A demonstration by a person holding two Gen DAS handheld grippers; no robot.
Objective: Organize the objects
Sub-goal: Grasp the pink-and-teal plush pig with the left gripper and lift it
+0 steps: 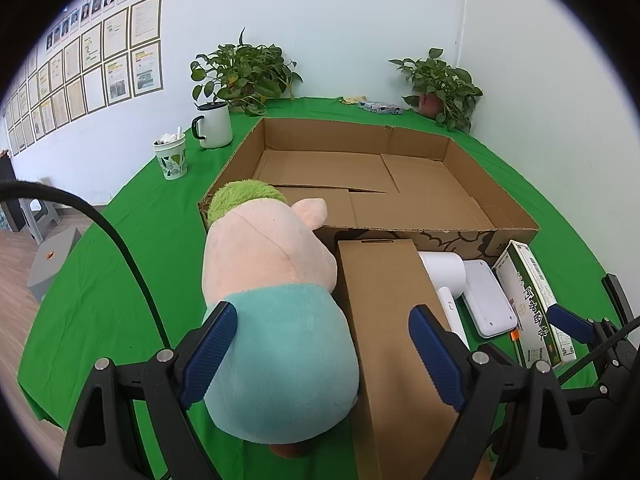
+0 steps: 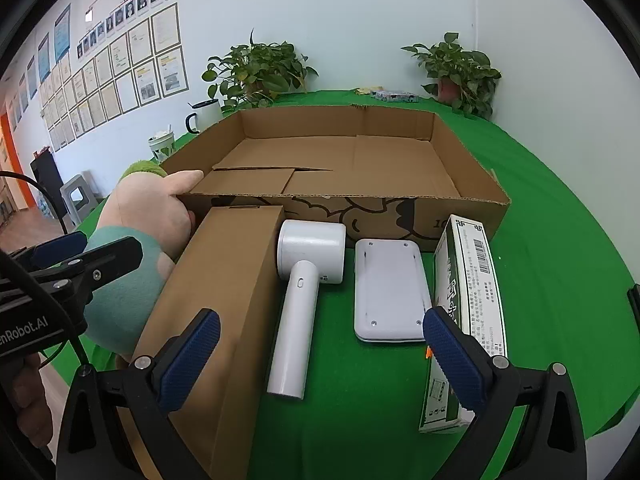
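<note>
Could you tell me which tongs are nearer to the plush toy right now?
Left. The left tongs stand open around the plush toy, not pressing it. The right tongs, also open, sit off to its right, over the white handheld device.

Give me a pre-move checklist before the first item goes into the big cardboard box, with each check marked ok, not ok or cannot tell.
1. Big cardboard box open and empty inside: ok.
2. Left gripper open: ok, jaws wide, the plush toy between them, pads not pressing it.
3. Right gripper open and holding nothing: ok.
4. White hair dryer free to pick: ok, it lies apart from the white flat device.
5. Tall brown box clear of the plush toy: not ok, they sit side by side, touching.
6. Green and white carton stable: cannot tell.
</note>
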